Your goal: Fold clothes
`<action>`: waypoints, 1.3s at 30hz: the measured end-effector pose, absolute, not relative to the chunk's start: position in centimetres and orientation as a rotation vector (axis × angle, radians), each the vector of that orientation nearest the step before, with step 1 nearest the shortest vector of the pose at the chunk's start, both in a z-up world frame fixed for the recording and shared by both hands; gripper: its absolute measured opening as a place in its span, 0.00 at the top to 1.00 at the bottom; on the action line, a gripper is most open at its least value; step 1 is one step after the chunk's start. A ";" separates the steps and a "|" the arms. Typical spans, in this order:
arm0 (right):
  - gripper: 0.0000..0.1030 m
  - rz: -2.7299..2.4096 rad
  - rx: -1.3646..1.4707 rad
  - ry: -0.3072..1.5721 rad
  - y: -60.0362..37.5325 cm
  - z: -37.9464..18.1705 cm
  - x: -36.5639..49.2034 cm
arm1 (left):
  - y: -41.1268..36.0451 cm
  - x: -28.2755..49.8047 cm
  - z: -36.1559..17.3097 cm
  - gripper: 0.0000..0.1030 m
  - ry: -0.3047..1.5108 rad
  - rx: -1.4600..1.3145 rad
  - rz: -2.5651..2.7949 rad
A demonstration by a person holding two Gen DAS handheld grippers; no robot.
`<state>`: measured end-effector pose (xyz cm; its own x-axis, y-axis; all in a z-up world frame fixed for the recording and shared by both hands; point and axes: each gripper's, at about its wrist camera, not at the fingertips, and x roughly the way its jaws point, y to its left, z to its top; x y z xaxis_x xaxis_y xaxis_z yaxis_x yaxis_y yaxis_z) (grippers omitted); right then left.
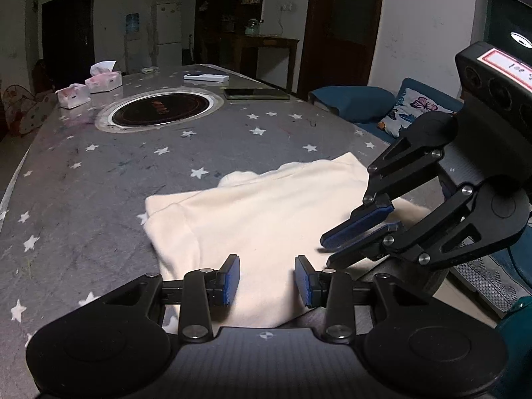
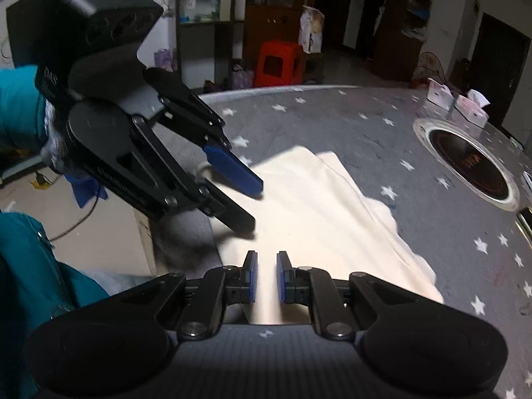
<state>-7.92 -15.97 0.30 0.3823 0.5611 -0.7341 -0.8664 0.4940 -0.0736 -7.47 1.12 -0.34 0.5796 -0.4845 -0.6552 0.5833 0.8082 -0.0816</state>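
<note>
Lying flat: folded cream shirt (image 1: 266, 206) on the star-print table (image 1: 99, 173).
Left gripper (image 1: 267, 279): fingers apart, shirt's near edge beneath the gap, nothing clamped.
Right gripper (image 2: 266, 276): fingers almost together, empty, over the shirt's near end.

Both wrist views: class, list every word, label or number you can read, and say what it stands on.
"100": on the red-bordered white label atop the right gripper; the rest is cut off.
Print on the round cooktop set into the table: too blurred to read.
Lettering on the left gripper body and arm: too blurred to read.
</note>
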 end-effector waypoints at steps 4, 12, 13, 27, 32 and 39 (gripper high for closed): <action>0.86 0.980 -0.529 0.744 -14.9 -0.9 -8.0 | 2.0 -7.2 -0.9 0.61 0.743 0.115 -0.618; 0.85 0.900 -0.458 0.723 -16.3 0.5 -5.7 | 1.7 -4.9 0.5 0.60 0.718 0.104 -0.607; 0.85 0.881 -0.439 0.728 -16.6 0.4 -5.1 | 1.6 -4.3 0.5 0.60 0.721 0.092 -0.605; 0.85 0.734 -0.262 0.751 -16.3 -1.3 2.6 | 0.3 -0.2 -1.3 0.59 0.781 0.055 -0.576; 0.85 0.705 -0.311 0.745 -15.2 -2.0 3.1 | 0.8 -0.4 -1.1 0.55 0.767 0.043 -0.573; 0.85 0.708 -0.328 0.740 -13.7 -2.0 3.1 | 0.8 -0.7 -1.4 0.53 0.760 0.041 -0.569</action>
<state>3.12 -13.66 -2.02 0.5242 0.4692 -0.7107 -0.6893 0.7238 -0.0306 -0.71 0.85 -1.40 0.5820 -0.4728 -0.6616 0.5016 0.8491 -0.1655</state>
